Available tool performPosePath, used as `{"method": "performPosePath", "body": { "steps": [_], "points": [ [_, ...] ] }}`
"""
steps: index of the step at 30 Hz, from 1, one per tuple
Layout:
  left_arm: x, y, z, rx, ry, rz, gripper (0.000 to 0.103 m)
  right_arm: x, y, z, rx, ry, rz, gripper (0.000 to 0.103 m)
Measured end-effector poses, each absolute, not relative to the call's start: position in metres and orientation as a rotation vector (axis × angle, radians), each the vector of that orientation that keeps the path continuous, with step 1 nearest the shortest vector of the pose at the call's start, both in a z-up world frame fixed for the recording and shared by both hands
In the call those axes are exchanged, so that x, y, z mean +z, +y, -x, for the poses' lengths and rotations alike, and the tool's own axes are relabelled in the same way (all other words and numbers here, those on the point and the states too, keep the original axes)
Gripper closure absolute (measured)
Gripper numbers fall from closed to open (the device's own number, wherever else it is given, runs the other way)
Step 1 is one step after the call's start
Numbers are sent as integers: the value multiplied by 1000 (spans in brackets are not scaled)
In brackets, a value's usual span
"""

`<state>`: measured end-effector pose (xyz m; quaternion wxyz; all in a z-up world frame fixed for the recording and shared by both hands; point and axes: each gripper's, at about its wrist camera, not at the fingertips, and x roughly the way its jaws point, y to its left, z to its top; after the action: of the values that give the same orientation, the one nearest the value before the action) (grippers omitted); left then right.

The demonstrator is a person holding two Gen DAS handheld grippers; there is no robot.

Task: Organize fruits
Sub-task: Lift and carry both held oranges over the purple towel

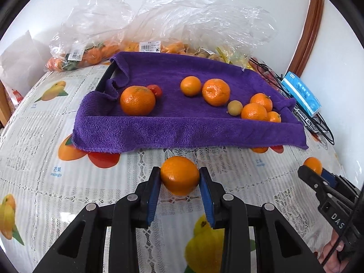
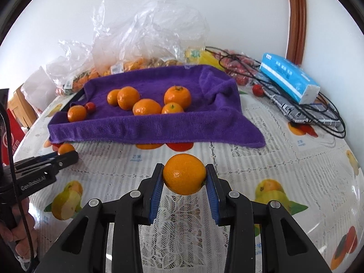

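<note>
Across the table [image 1: 68, 204], a lace-patterned plastic cloth printed with fruit is spread; a white wall is seen behind it. Toward the table's far edge, a fuzzy purple towel [image 1: 182, 127] is draped over a tray, and round, dimpled oranges [image 1: 137, 100] are gathered on it. Crinkled clear bags [image 1: 182, 18] are heaped behind. A smooth orange [image 1: 179, 175] is clamped in the left gripper [image 1: 179, 177], another orange [image 2: 184, 174] in the right gripper [image 2: 184, 177], both before the towel's near edge.
</note>
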<state>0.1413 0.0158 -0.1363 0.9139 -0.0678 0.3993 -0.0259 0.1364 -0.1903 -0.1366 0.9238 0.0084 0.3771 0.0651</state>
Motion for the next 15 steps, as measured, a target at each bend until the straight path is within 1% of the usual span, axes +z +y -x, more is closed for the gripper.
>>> {"method": "performPosePath", "body": {
  "steps": [7, 15],
  "points": [
    [-137, 15, -141, -39, 827, 131, 71, -151, -193, -148, 156, 863, -61, 67],
    [-137, 16, -141, -39, 824, 151, 71, -152, -183, -148, 141, 868, 6, 67]
  ]
}}
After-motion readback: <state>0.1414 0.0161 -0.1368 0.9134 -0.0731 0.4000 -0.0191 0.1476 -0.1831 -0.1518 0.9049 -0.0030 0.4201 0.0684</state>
